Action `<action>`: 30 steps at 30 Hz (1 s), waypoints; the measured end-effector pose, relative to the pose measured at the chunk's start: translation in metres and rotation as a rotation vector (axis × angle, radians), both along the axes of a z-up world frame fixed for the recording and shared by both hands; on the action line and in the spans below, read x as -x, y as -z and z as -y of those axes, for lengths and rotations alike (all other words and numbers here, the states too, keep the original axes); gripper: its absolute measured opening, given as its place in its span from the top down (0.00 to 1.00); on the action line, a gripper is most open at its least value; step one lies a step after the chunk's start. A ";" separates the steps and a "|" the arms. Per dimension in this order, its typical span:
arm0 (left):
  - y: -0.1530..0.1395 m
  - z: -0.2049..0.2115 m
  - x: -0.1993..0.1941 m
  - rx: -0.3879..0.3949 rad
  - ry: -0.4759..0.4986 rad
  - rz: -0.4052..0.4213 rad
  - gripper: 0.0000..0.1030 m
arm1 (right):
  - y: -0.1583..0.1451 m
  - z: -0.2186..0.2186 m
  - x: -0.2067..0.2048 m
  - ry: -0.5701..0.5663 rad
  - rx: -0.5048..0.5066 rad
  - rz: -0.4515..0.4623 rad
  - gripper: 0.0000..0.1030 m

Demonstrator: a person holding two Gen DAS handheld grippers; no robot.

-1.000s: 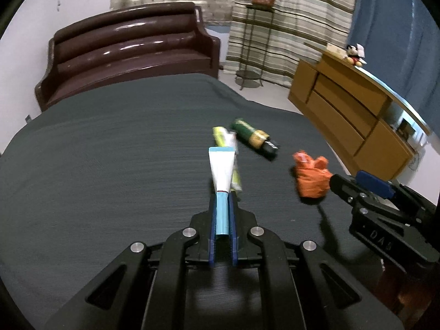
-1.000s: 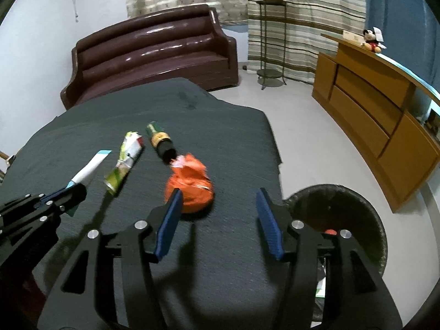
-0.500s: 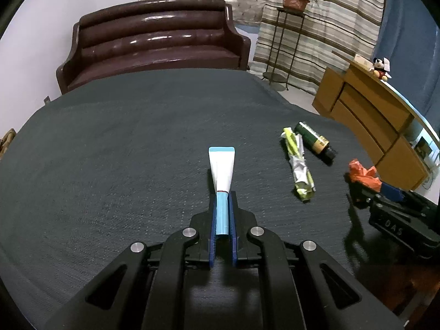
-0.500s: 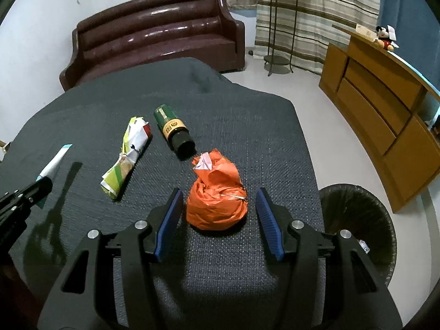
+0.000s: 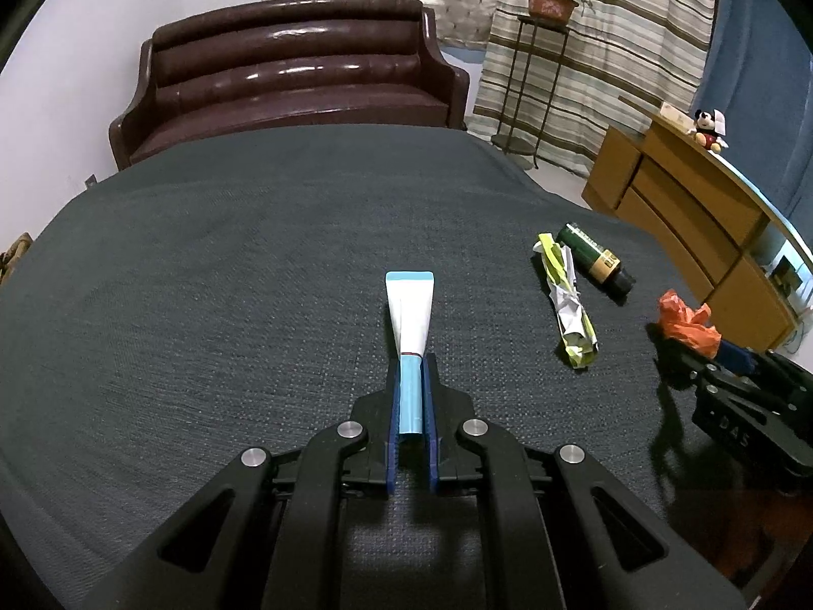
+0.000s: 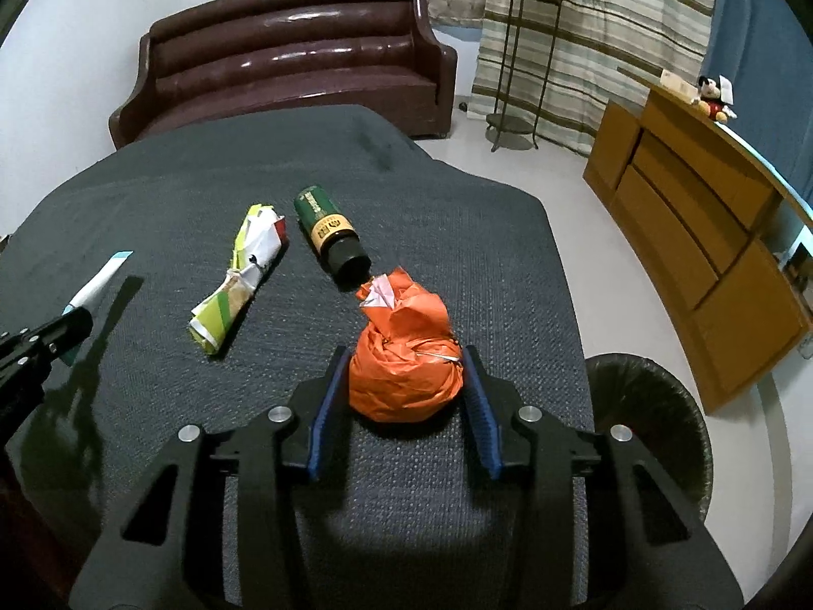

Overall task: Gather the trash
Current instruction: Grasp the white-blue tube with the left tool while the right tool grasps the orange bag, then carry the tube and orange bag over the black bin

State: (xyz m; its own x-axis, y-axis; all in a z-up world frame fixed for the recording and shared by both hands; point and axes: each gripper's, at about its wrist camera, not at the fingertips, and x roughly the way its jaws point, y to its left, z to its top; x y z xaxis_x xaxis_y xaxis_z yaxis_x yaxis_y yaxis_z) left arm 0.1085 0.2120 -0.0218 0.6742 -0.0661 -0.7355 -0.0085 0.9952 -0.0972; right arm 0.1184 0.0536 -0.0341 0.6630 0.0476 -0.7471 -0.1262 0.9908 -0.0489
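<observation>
On dark grey cloth [image 6: 457, 234], before brown sofa [image 6: 294, 61]: tube, wrapper [image 6: 239, 279], bottle [image 6: 330, 234], orange bag.
Left gripper [image 5: 410, 366] clamped on tube [image 5: 409, 315]; right gripper [image 6: 404, 376] spread around orange bag [image 6: 404, 361]; black bin [image 6: 655, 417] on floor, cabinet [image 6: 711, 234] at right.

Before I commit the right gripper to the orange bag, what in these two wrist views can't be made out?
- Contact: right wrist view, right gripper brackets the orange bag; whether its fingers touch it is unclear.
- Trash bin: contents hidden in shadow, near rim hidden by the gripper body.
- Green bottle: label too small to read.
- Tube cap end: left wrist view, buried between the left gripper fingers.
- Crumpled wrapper: print illegible.
</observation>
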 end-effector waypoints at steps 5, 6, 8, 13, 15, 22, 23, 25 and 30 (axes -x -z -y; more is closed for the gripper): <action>-0.002 0.003 0.003 0.000 0.005 0.004 0.92 | -0.004 0.003 0.011 0.001 -0.013 0.015 0.59; -0.002 0.005 0.003 0.000 0.006 0.005 0.92 | -0.005 0.003 0.013 0.002 -0.015 0.017 0.59; -0.003 0.007 0.004 0.000 0.010 0.008 0.92 | -0.007 0.006 0.018 0.006 -0.020 0.024 0.59; -0.009 0.016 0.010 0.001 0.029 0.023 0.92 | -0.012 0.016 0.030 0.020 -0.029 0.038 0.59; -0.010 0.021 0.013 -0.001 0.039 0.028 0.92 | -0.014 0.021 0.036 0.028 -0.034 0.044 0.59; -0.014 0.040 0.024 0.004 0.082 0.045 0.92 | -0.023 0.042 0.055 0.061 -0.044 0.068 0.59; -0.014 0.043 0.025 0.004 0.088 0.047 0.92 | -0.023 0.045 0.058 0.066 -0.045 0.071 0.59; -0.016 0.051 0.028 0.005 0.105 0.055 0.92 | -0.025 0.052 0.063 0.081 -0.045 0.078 0.59; -0.020 0.074 0.034 0.007 0.153 0.073 0.92 | -0.028 0.073 0.074 0.125 -0.040 0.093 0.59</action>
State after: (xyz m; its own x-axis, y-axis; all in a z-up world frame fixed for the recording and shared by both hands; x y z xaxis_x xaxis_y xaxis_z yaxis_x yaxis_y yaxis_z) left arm 0.0744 0.1376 -0.0020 0.7072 -0.1774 -0.6844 0.1508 0.9836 -0.0991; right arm 0.0449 -0.0190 -0.0056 0.7318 -0.0105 -0.6815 0.0011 0.9999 -0.0143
